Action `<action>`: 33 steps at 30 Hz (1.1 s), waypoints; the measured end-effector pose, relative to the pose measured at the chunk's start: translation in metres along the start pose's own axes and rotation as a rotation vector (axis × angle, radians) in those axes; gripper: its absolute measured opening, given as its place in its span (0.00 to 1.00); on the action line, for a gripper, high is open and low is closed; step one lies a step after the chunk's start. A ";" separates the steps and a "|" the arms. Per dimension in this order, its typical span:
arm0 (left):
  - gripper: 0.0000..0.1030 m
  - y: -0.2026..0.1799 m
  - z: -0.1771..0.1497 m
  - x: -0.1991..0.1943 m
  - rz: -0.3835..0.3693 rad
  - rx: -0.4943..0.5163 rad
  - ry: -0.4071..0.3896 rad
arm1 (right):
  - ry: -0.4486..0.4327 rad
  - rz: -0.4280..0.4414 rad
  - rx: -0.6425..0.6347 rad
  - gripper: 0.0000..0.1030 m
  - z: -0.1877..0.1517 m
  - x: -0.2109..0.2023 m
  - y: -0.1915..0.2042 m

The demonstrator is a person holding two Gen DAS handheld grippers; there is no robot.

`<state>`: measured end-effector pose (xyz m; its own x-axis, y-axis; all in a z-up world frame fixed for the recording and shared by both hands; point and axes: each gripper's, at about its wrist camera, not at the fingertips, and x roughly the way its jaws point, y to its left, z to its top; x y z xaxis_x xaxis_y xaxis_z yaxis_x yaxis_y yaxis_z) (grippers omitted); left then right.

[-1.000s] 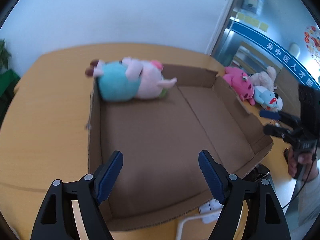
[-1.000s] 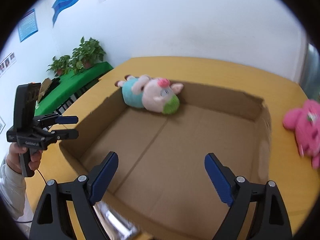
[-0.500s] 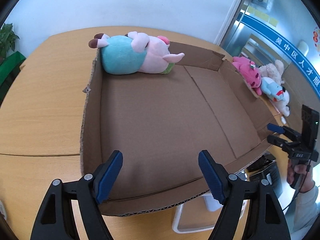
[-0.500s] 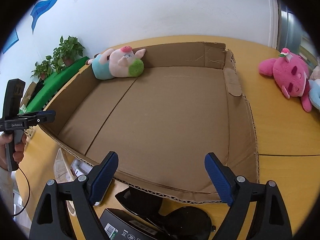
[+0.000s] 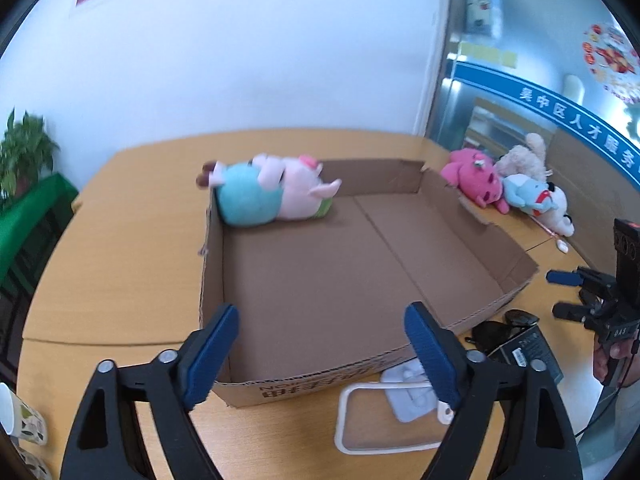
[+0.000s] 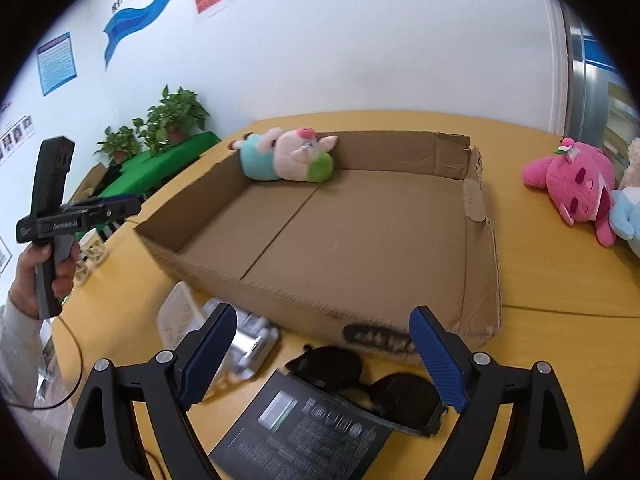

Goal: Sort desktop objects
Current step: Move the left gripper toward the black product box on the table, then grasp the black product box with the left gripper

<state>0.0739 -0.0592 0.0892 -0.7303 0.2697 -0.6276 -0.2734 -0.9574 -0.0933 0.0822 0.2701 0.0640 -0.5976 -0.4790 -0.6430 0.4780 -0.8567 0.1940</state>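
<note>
Desktop objects for sorting lie around a large, shallow brown cardboard box that sits on the orange wooden table directly ahead of both tools. One pink-and-teal plush pig lies in the box's far left corner. A bright pink plush toy lies outside the box, ahead and to the right of the right gripper, touching a pale blue plush. A black printed carton lies under the right gripper, with dark sunglasses on it between the fingers. A white mesh plastic basket sits just below the left gripper.

Both grippers hold nothing, jaws spread wide.

Risks, as judged: the sunglasses are thin and glossy, so a closing grip may slip or skid them across the carton. The box's near wall stands close ahead; a low carry may snag it and shift the box.
</note>
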 end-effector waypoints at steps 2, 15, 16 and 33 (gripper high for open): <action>0.91 -0.013 -0.004 -0.011 -0.019 0.023 -0.035 | 0.017 0.005 0.003 0.86 -0.014 -0.007 0.004; 0.91 -0.119 -0.040 0.045 -0.434 0.001 0.152 | 0.114 0.037 0.085 0.86 -0.088 -0.015 0.002; 0.91 -0.129 -0.044 0.054 -0.455 -0.007 0.181 | 0.123 0.040 0.073 0.86 -0.091 -0.014 0.003; 0.65 -0.181 -0.101 0.107 -0.554 -0.057 0.414 | 0.147 0.123 0.032 0.89 -0.114 0.000 0.021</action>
<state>0.1085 0.1325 -0.0390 -0.1909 0.6693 -0.7180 -0.4955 -0.6971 -0.5181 0.1660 0.2743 -0.0165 -0.4345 -0.5489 -0.7141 0.5195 -0.8004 0.2992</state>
